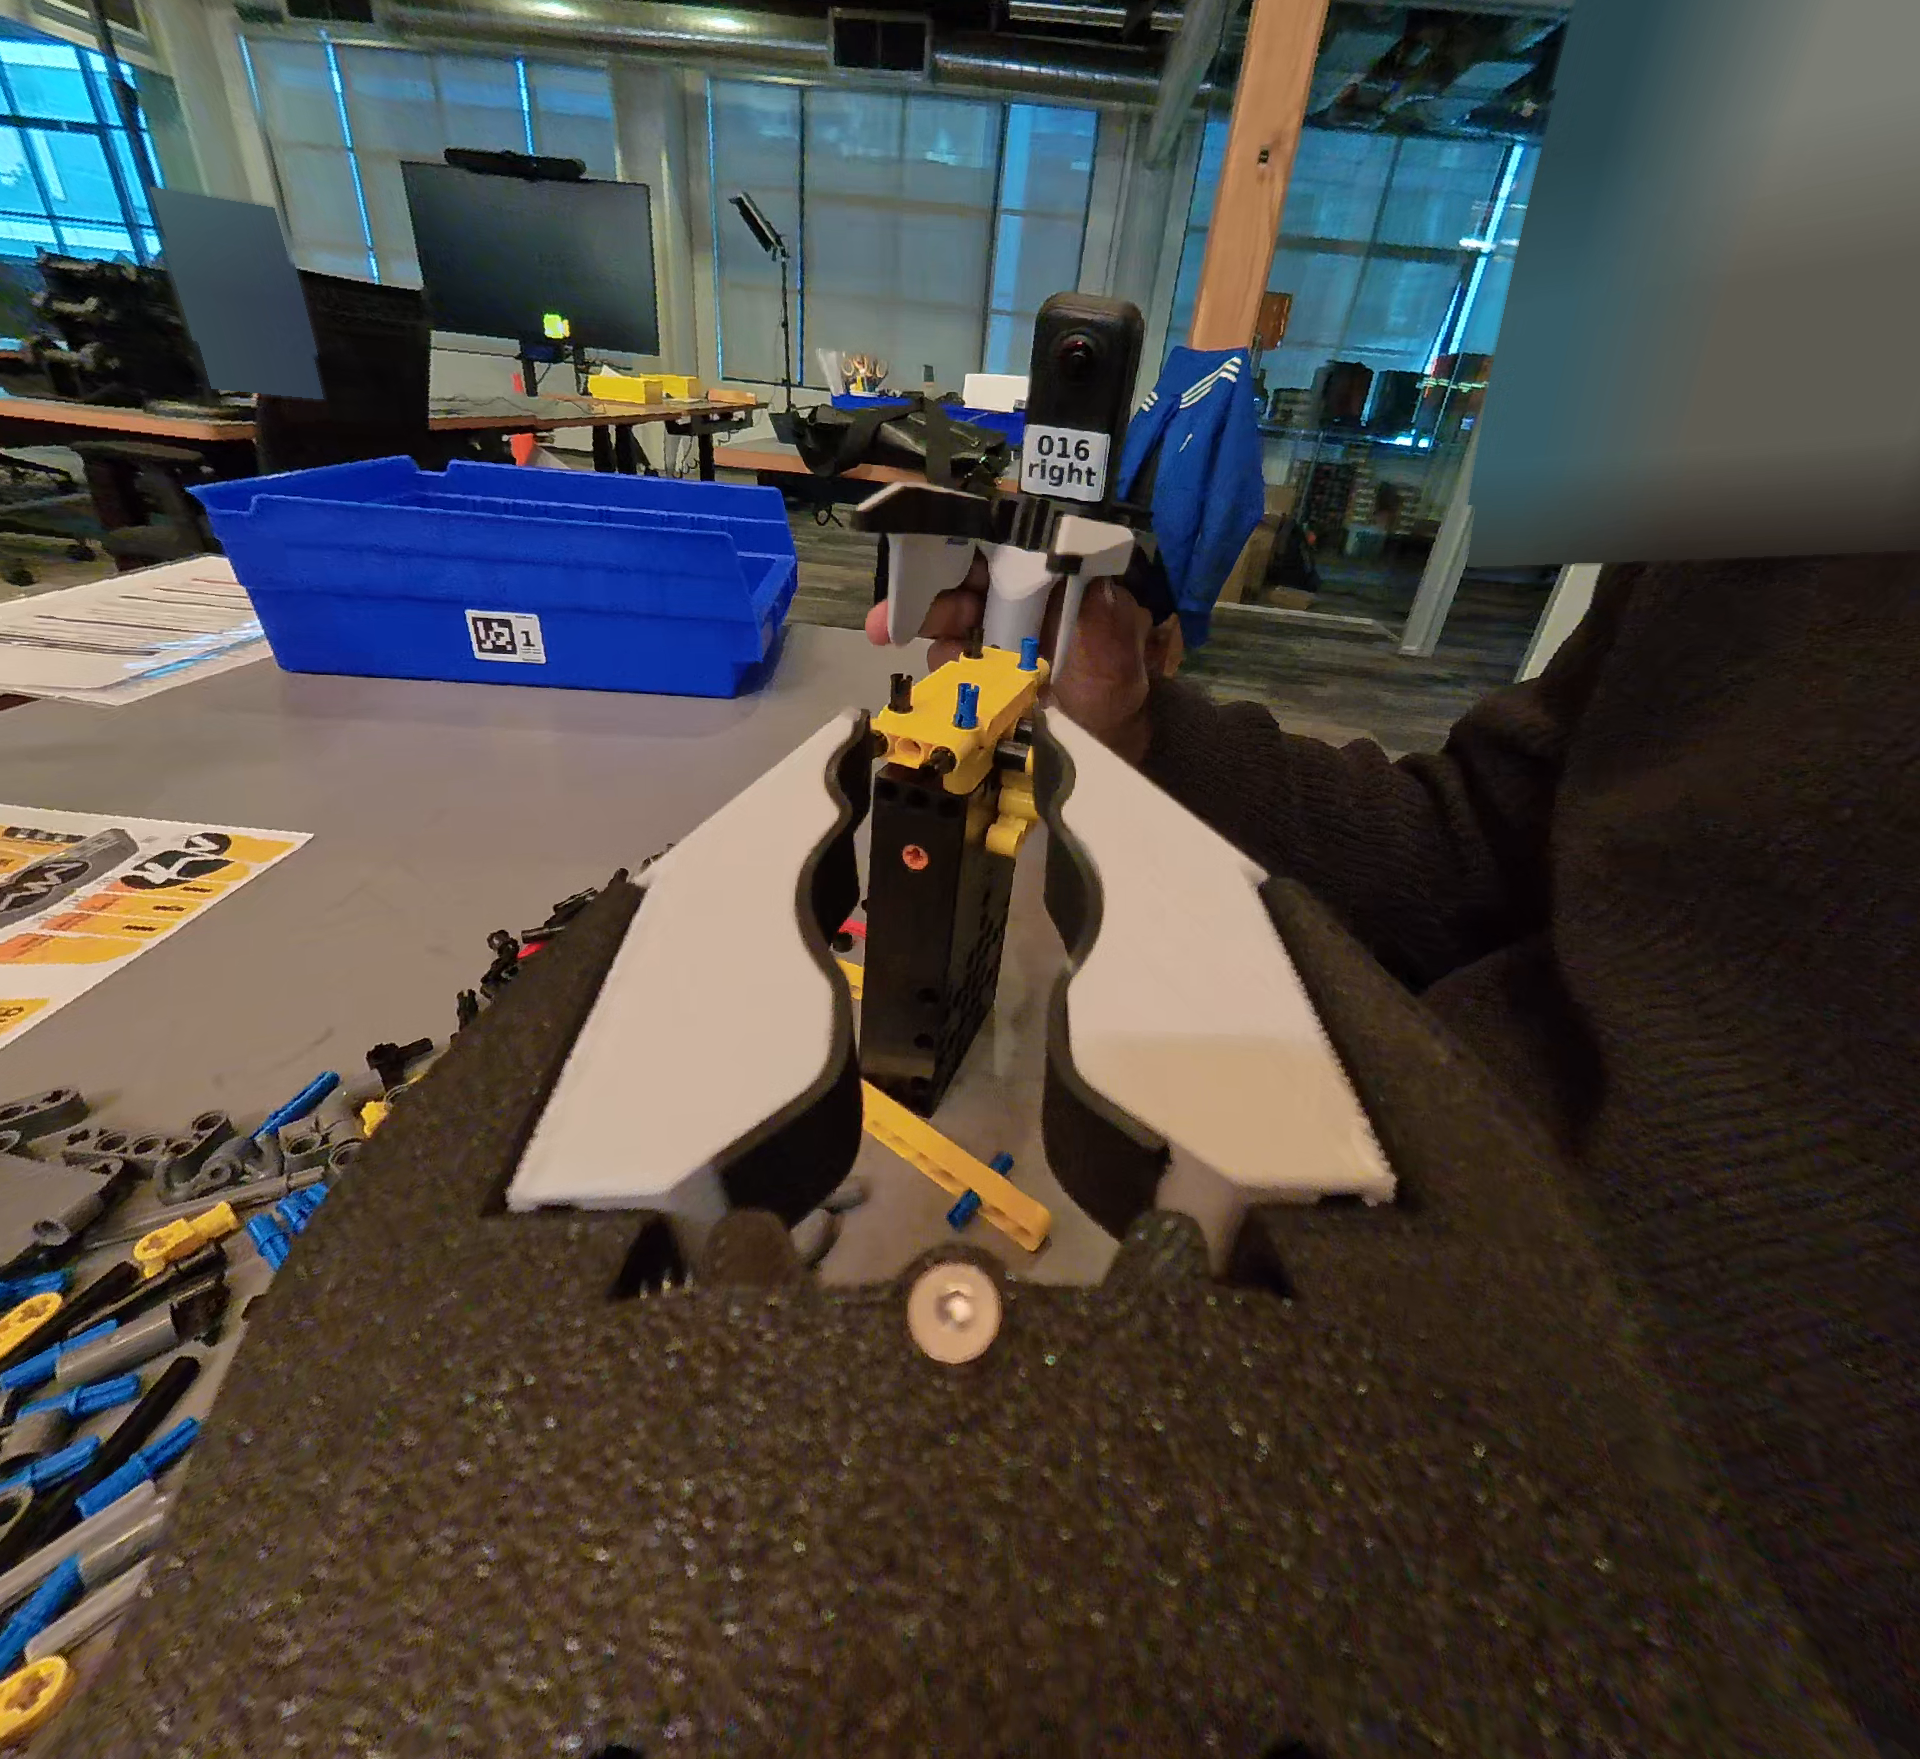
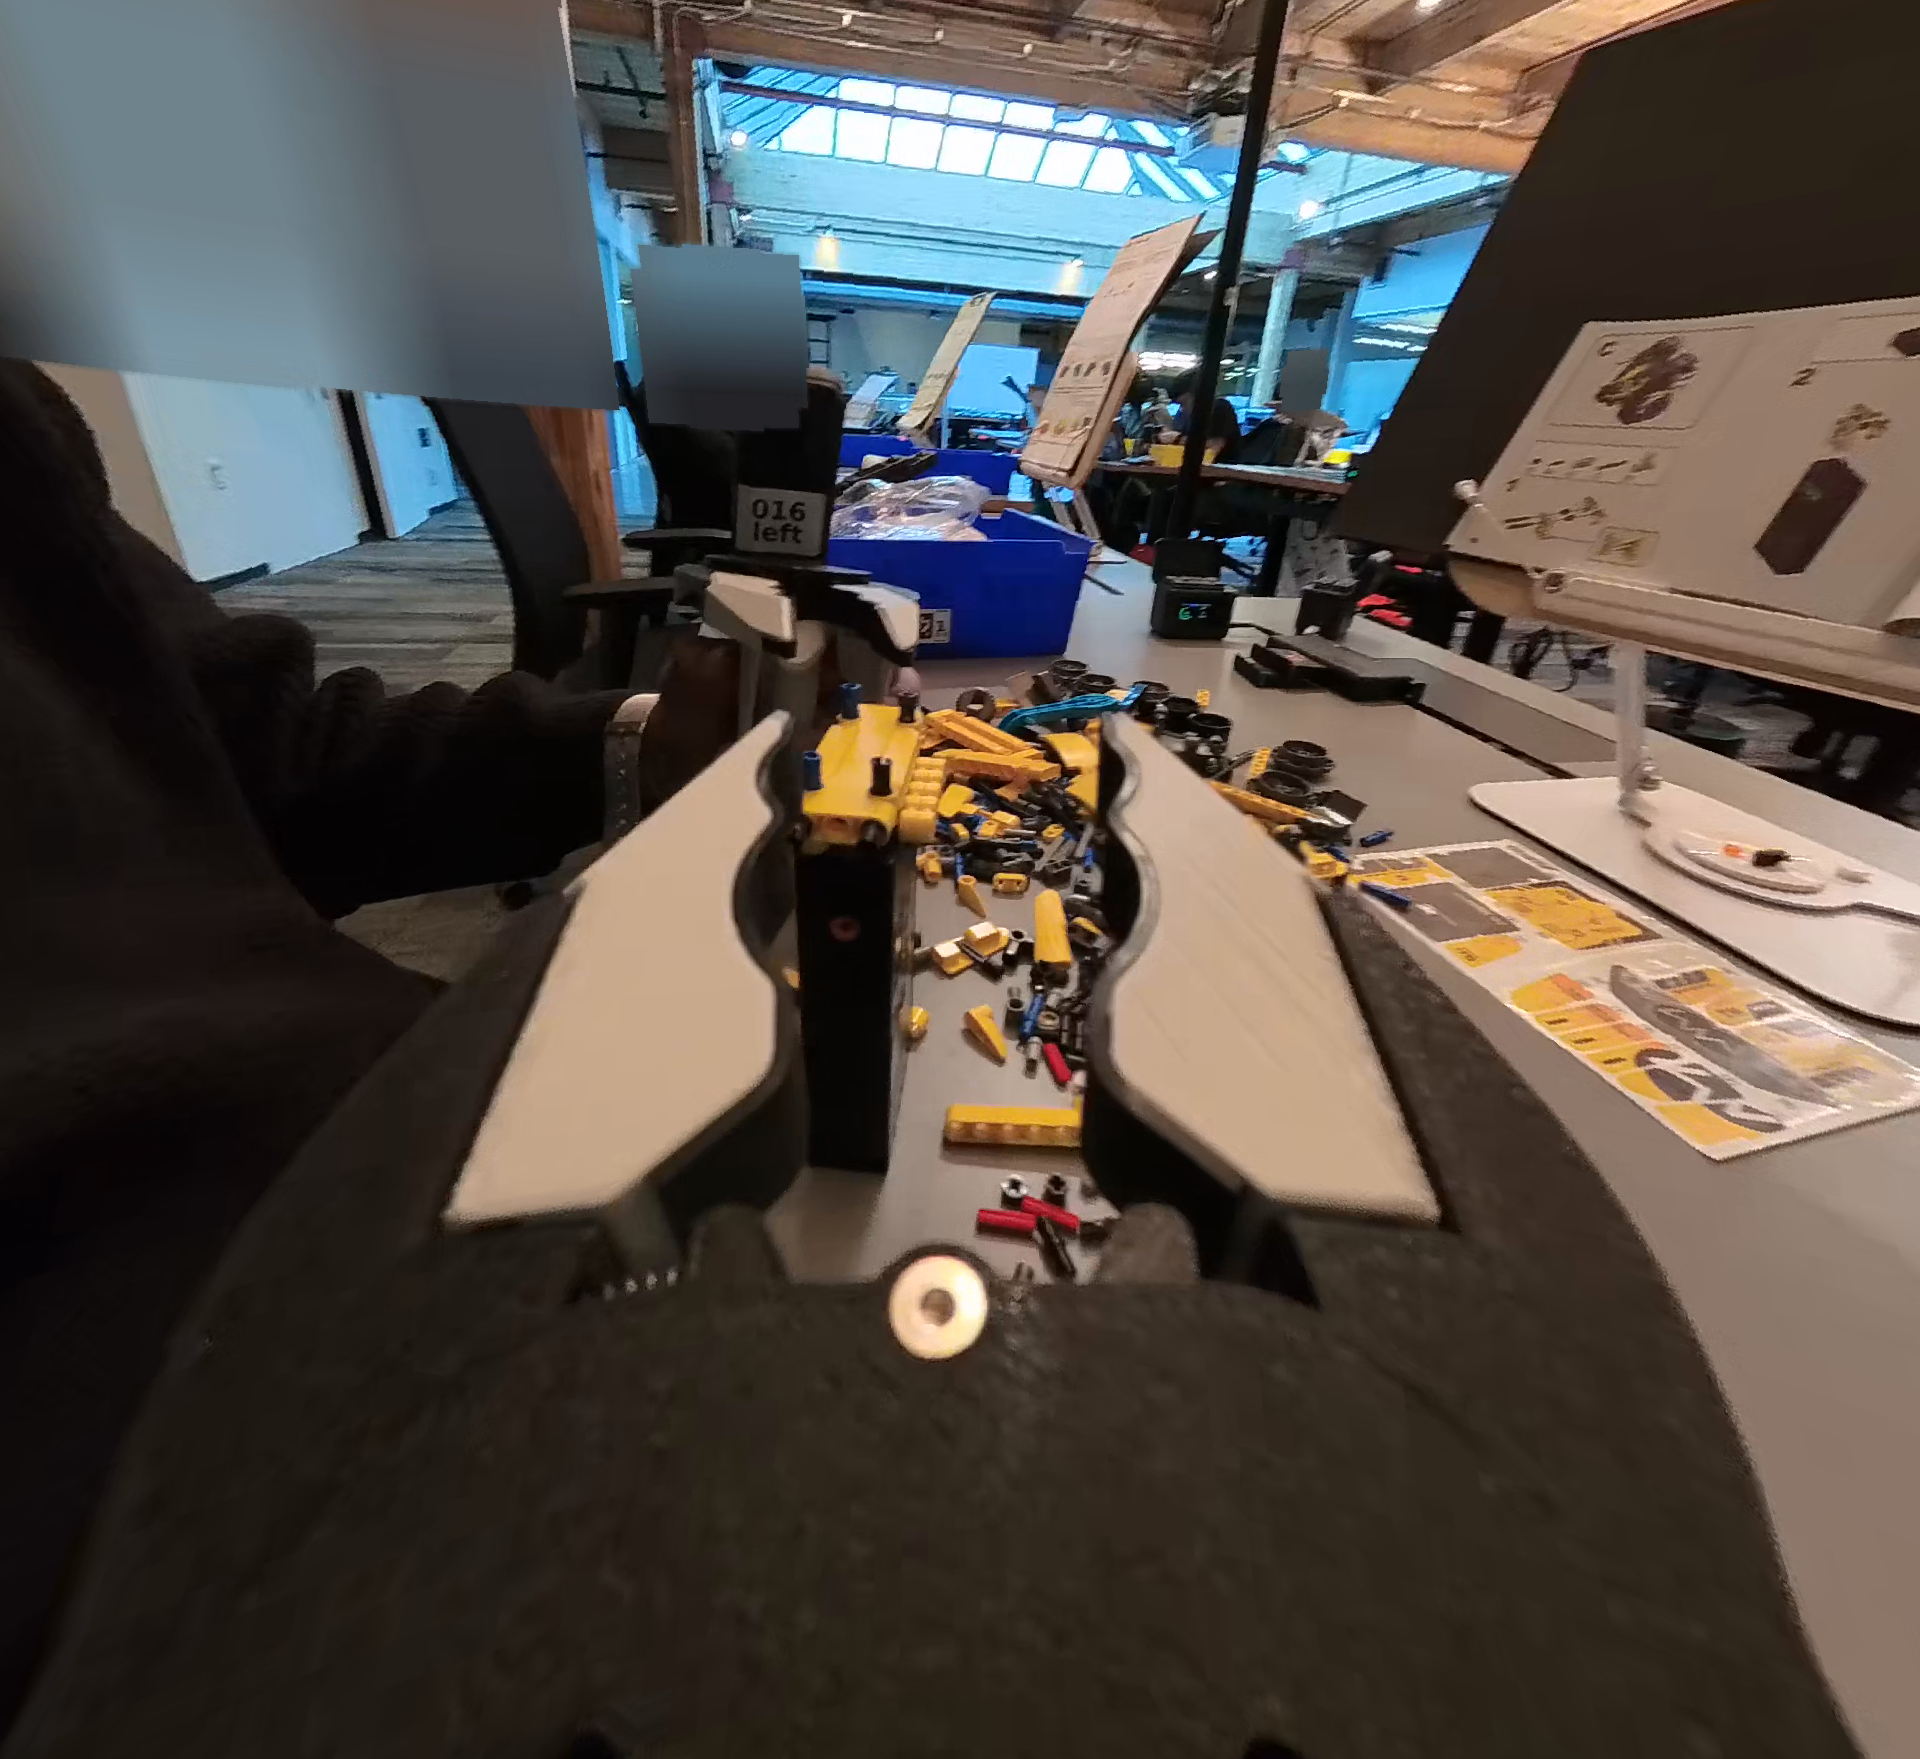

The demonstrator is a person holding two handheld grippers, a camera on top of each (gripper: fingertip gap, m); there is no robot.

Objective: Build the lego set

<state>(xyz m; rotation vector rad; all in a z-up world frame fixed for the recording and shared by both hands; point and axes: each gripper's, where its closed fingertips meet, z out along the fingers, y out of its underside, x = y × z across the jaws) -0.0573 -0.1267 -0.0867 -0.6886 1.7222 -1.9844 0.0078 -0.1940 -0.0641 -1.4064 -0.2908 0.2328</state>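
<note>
A black block with a yellow beam frame on top, studded with blue and black pins (image 1: 935,930), stands upright between the fingers of my left gripper (image 1: 948,743), which is shut on it at the yellow top. The same assembly (image 2: 847,982) shows in the right wrist view, against the left finger of my right gripper (image 2: 948,743). That gripper is open, its right finger well clear of the block. The right gripper (image 1: 997,608) faces me beyond the assembly in the left wrist view, held by a hand. The left gripper (image 2: 800,639) shows likewise in the right wrist view.
Loose yellow, black, blue and grey pieces lie in heaps on the grey table (image 1: 104,1294) (image 2: 1039,826). A yellow beam (image 1: 956,1179) lies under the assembly. A blue bin (image 1: 499,566) stands behind. A sticker sheet (image 2: 1662,1034) and a booklet on a white stand (image 2: 1714,483) are at the right.
</note>
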